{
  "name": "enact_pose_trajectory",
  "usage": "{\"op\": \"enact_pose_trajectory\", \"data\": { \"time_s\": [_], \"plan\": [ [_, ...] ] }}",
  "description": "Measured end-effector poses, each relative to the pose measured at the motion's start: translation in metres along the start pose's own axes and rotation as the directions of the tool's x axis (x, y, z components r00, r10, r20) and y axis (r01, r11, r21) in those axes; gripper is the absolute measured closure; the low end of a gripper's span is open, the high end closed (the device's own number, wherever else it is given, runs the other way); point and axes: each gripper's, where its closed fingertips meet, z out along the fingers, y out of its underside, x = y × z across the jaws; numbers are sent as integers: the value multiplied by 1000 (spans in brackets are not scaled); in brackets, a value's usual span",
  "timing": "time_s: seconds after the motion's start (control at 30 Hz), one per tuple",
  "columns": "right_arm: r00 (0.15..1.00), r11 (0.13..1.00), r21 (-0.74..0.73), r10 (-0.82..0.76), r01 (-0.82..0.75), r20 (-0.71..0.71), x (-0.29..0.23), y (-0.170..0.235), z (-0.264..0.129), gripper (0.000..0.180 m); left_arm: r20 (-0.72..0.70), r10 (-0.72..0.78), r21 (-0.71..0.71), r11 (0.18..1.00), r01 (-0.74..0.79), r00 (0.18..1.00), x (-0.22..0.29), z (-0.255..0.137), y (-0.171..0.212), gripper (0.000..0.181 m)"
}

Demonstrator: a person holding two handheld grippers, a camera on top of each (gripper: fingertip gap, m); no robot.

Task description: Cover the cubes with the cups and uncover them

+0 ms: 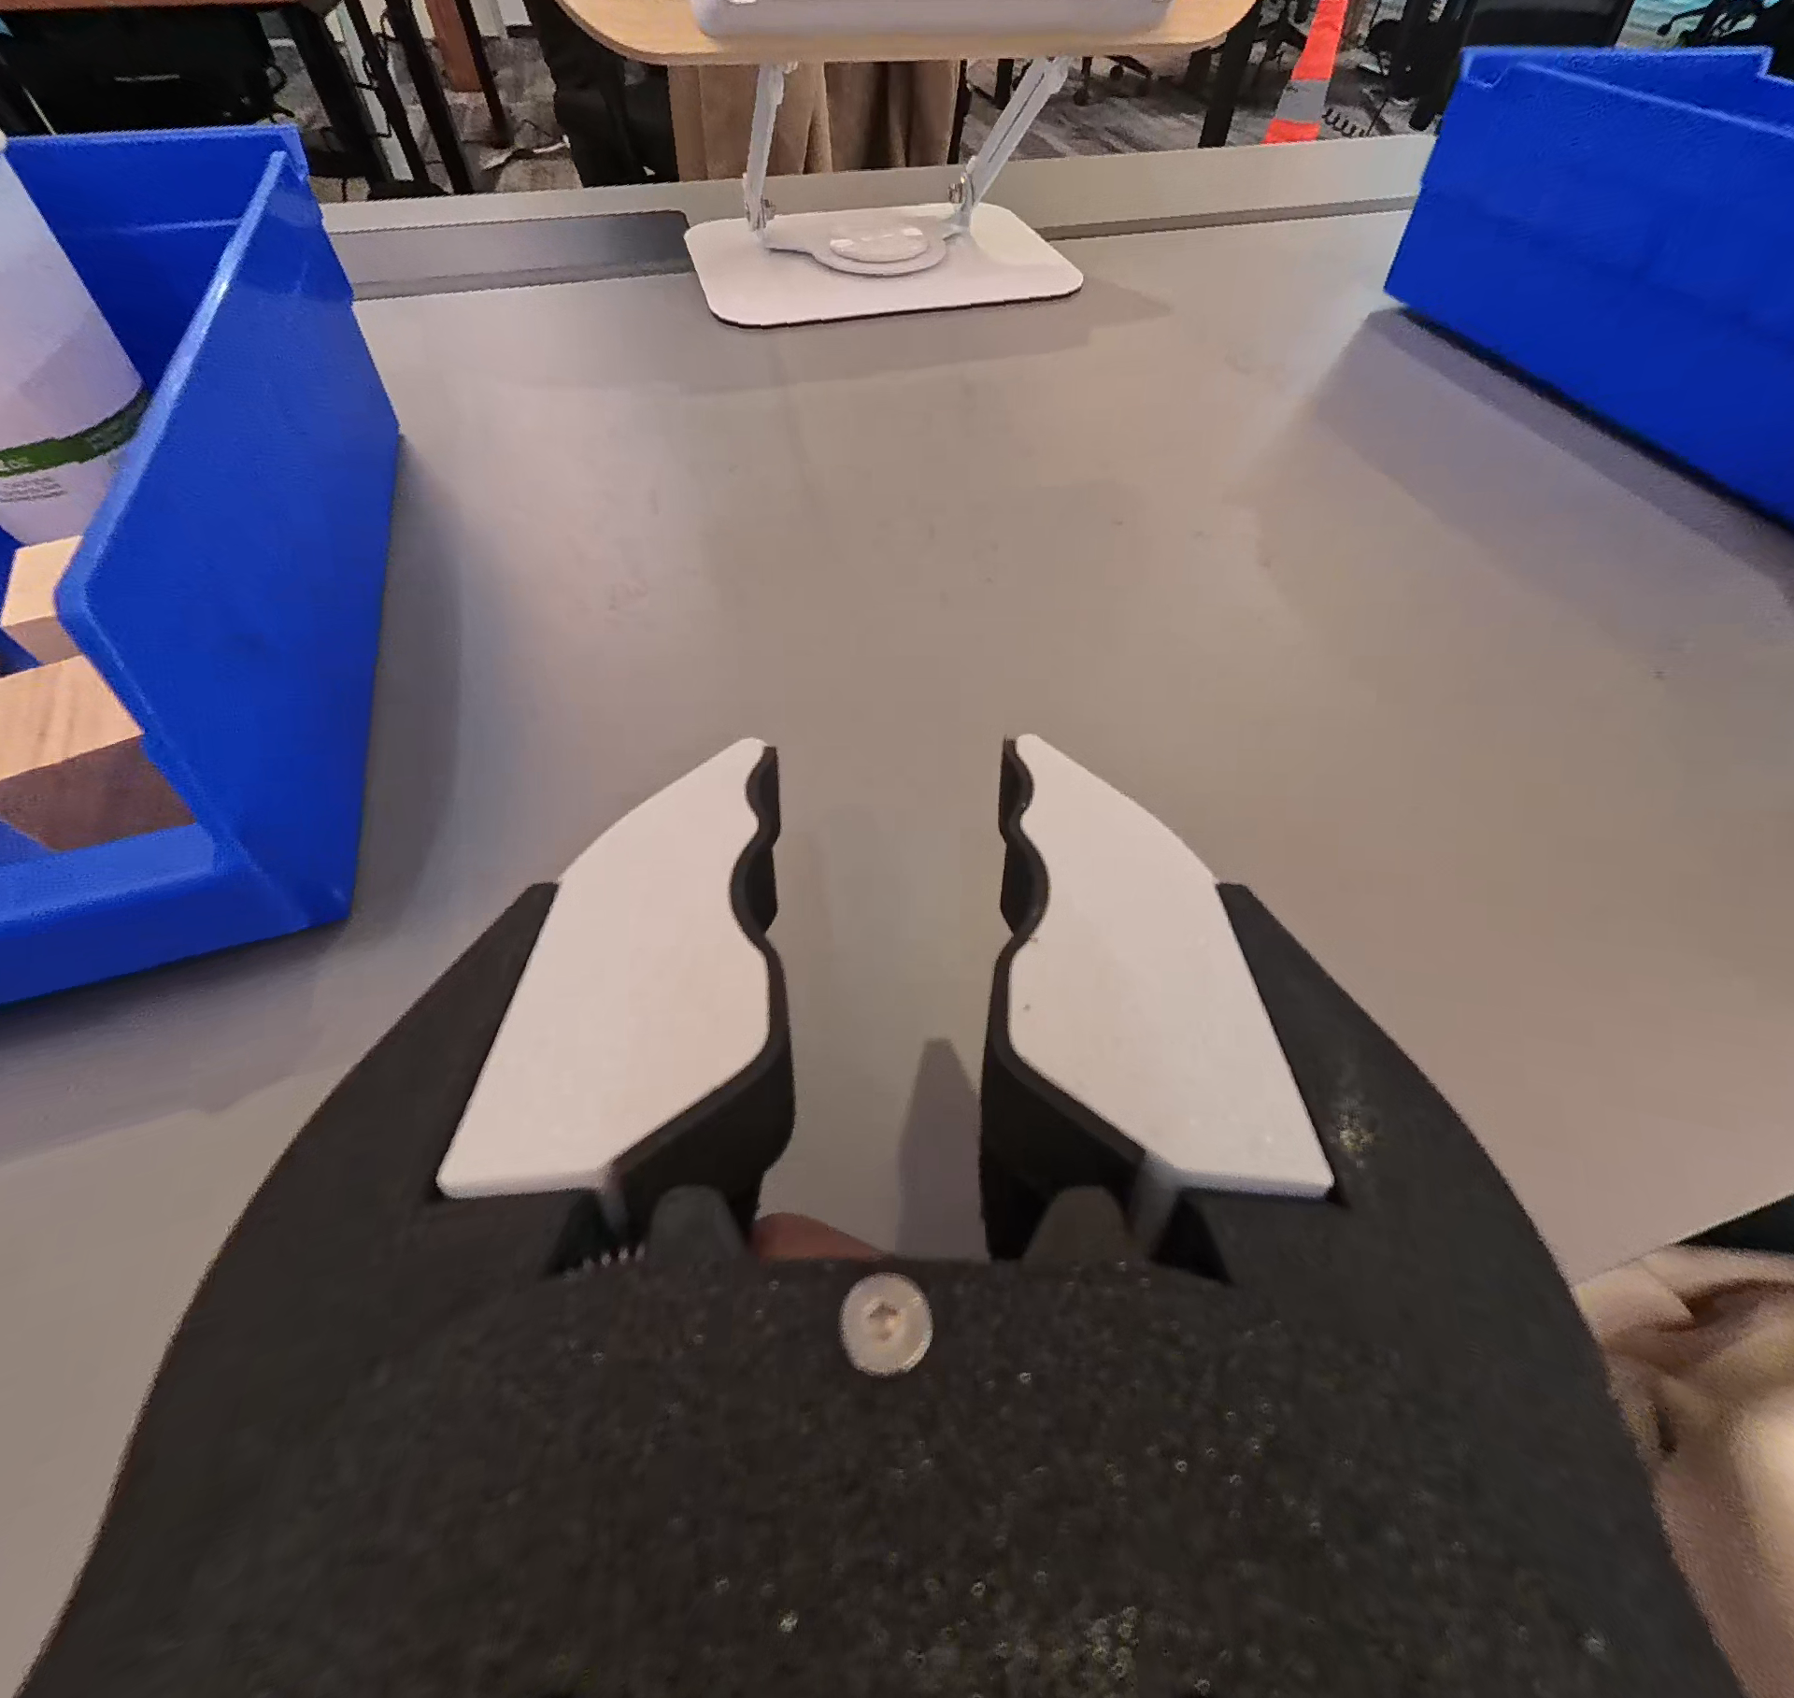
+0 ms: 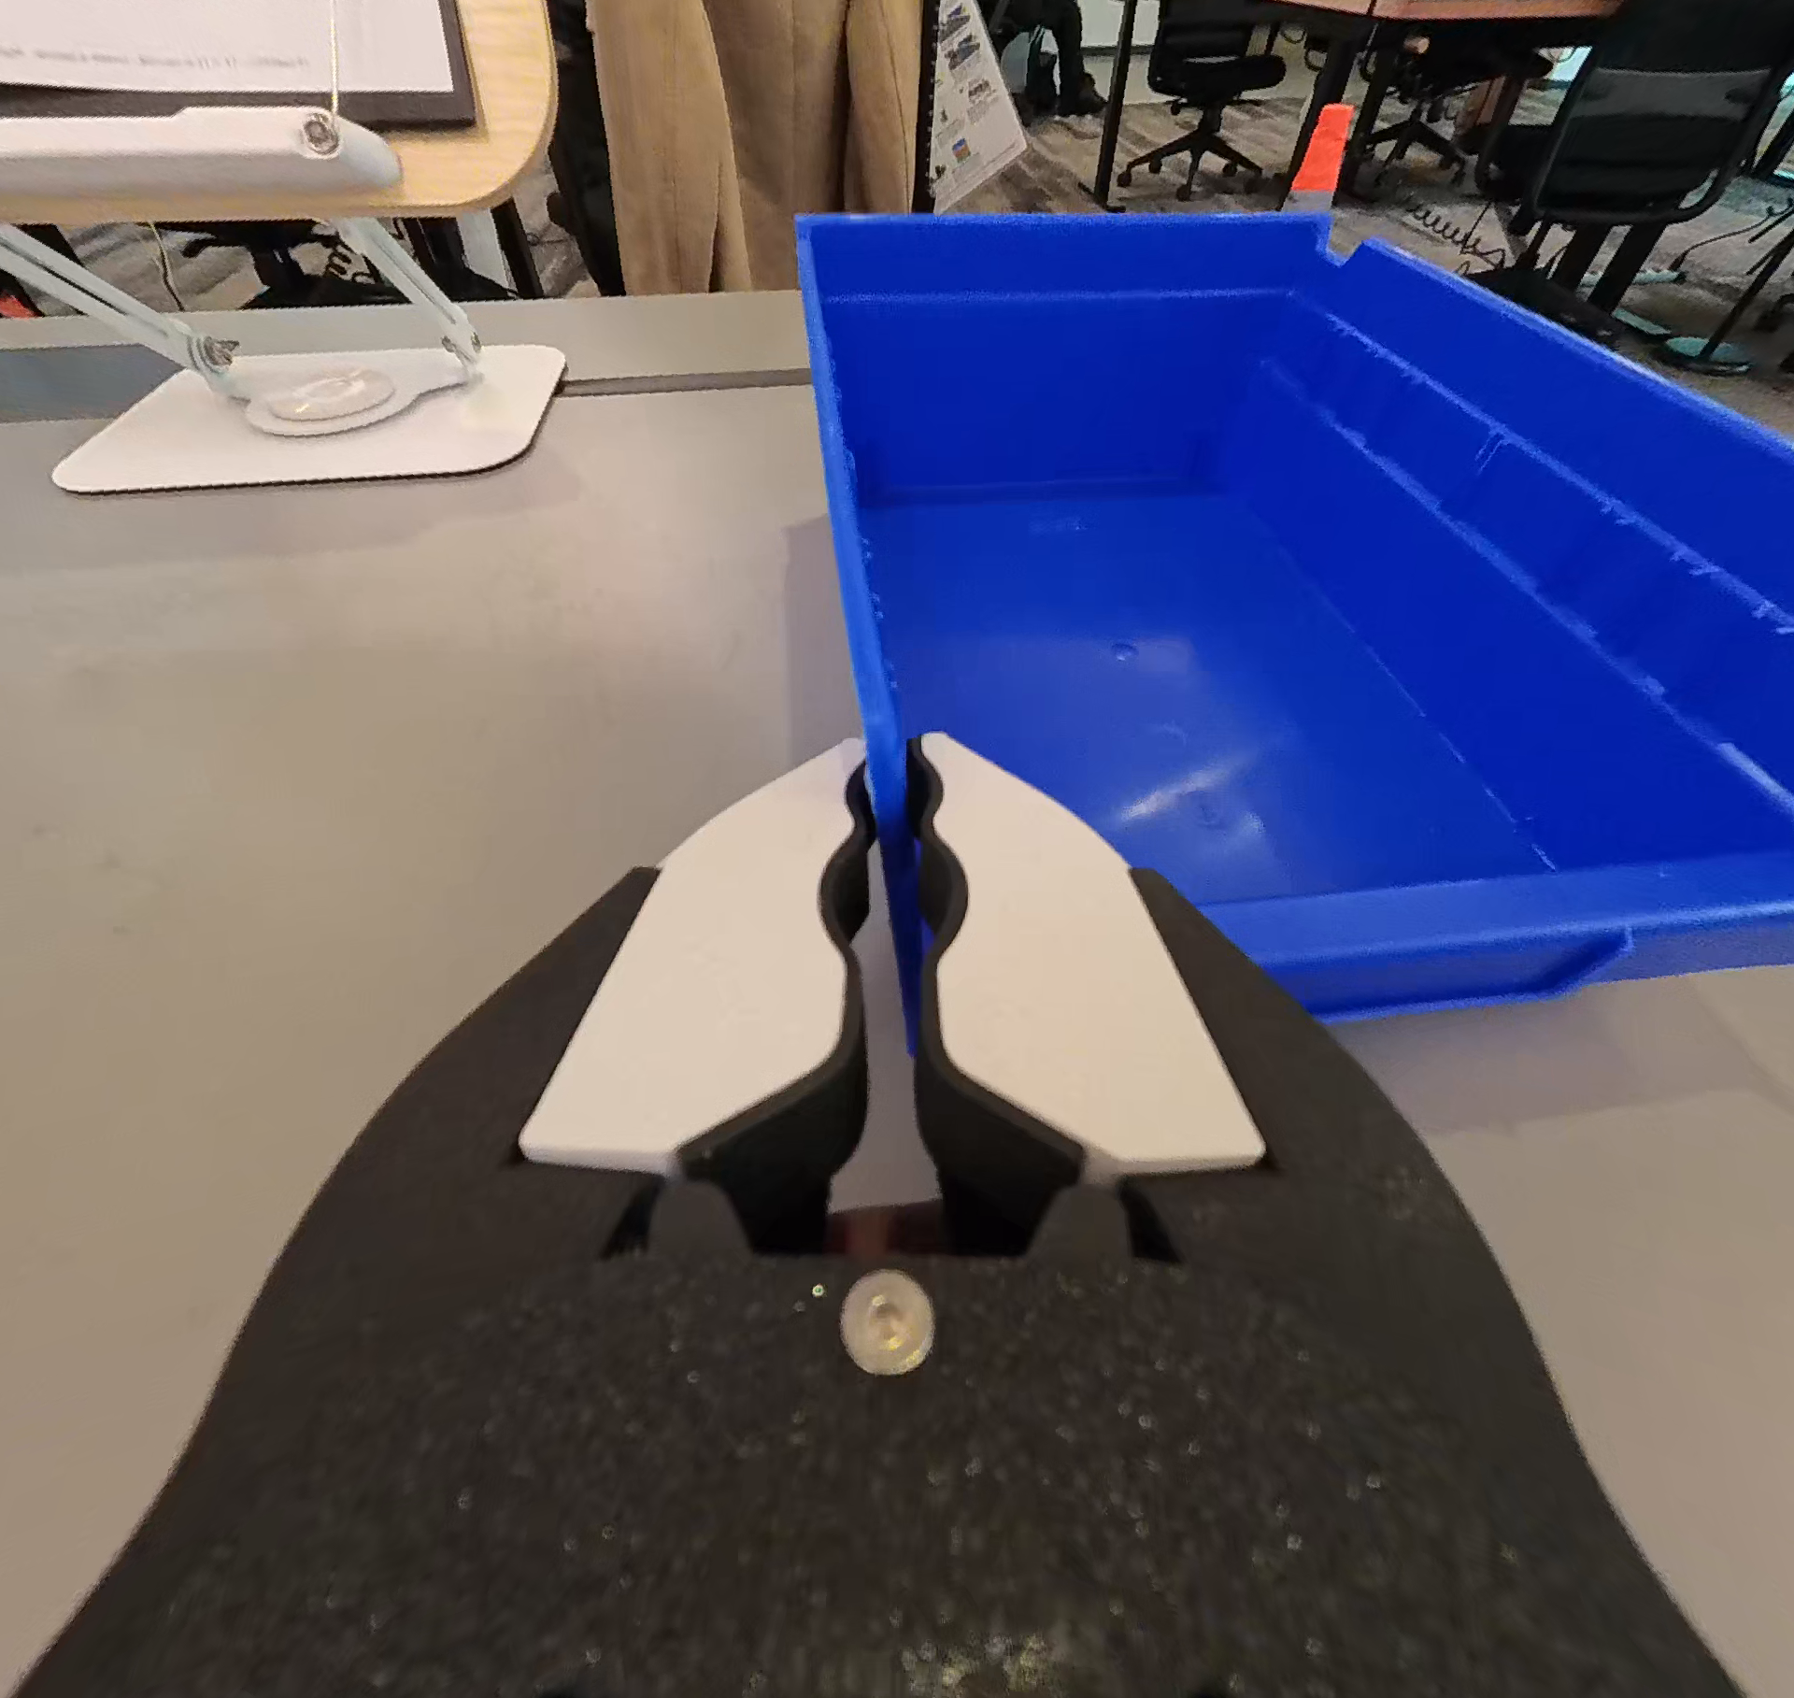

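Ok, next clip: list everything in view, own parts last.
blue bin, left: one, blue, table's left side; holds wooden cubes and a white cup.
wooden cubes: at least two, light wood, inside left bin.
white cup: one, white, inside left bin.
blue bin, right: one, blue, table's right side, nothing inside.
document stand: one, white base, far table edge.
table: one, grey.
traffic cone: one, orange, floor behind.
left hand-held gripper: open, above table.
right hand-held gripper: shut on right bin's wall.
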Motion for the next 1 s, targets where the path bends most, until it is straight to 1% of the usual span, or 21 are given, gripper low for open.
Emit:
{"op": "enact_pose_trajectory", "data": {
  "time_s": [0.07,0.1,0.13,0.2,0.27,0.3,0.4,0.43,0.47,0.5,0.53,0.6,0.63,0.67,0.73,0.77,0.83,0.87,0.9,0.93,1.0],
  "plan": [
    [1000,1000,4,-8,8,30,-3,0,-5,175,18,10,13,1000,-10,1000,-4,-1,-1,138],
    [998,1000,23,-18,17,57,-7,-2,-13,167,28,12,21,1000,-13,1000,-6,-1,-2,138],
    [996,998,45,-39,35,86,-11,-5,-22,155,29,11,24,1000,-12,1000,-7,-1,-2,138],
    [985,986,137,-110,91,135,-23,-15,-45,144,27,-1,24,1000,1,1000,-10,-1,-2,137],
    [949,960,246,-193,132,247,-50,-33,-64,152,27,-16,35,999,15,999,-14,-3,-6,137],
    [930,958,249,-217,144,295,-62,-34,-70,152,32,-24,39,999,23,999,-17,-3,-7,136],
    [879,973,201,-191,112,436,-95,-24,-80,152,40,-41,48,998,39,998,-22,-3,-8,135],
    [851,983,141,-170,114,496,-108,-14,-80,150,44,-46,45,998,44,998,-23,-3,-6,134],
    [828,990,56,-137,127,544,-119,-1,-77,141,43,-48,38,998,46,998,-23,-2,-4,134],
    [811,990,-20,-105,143,575,-127,12,-75,137,41,-48,31,998,47,998,-23,-1,-3,134],
    [801,984,-74,-85,160,593,-132,22,-74,134,38,-45,27,999,44,998,-22,-1,-2,134],
    [797,972,-116,-98,206,597,-135,36,-71,127,42,-30,32,999,28,999,-21,-1,-3,134],
    [800,966,-123,-112,226,589,-134,39,-70,130,46,-25,36,999,23,999,-21,-1,-3,134],
    [795,962,-137,-108,234,597,-135,41,-70,138,46,-23,33,999,22,999,-21,-2,-3,134],
    [773,959,-188,-48,214,632,-138,45,-71,140,46,-28,29,999,27,999,-20,-2,-3,134],
    [767,966,-195,-6,171,642,-138,40,-70,140,47,-30,32,999,29,998,-21,-2,-3,134],
    [762,986,-160,65,52,644,-132,23,-68,145,51,-31,33,999,29,998,-22,-3,-5,134],
    [745,991,-134,77,17,662,-130,16,-71,145,51,-34,36,999,32,998,-22,-3,-6,134],
    [739,994,-106,74,-3,670,-126,11,-73,144,52,-37,40,999,35,998,-23,-3,-8,134],
    [746,997,-77,59,-10,664,-120,7,-74,136,54,-40,43,998,38,998,-24,-3,-9,134],
    [785,1000,-13,5,4,619,-108,0,-73,130,55,-41,47,998,39,998,-26,-2,-12,134]
  ]
}}
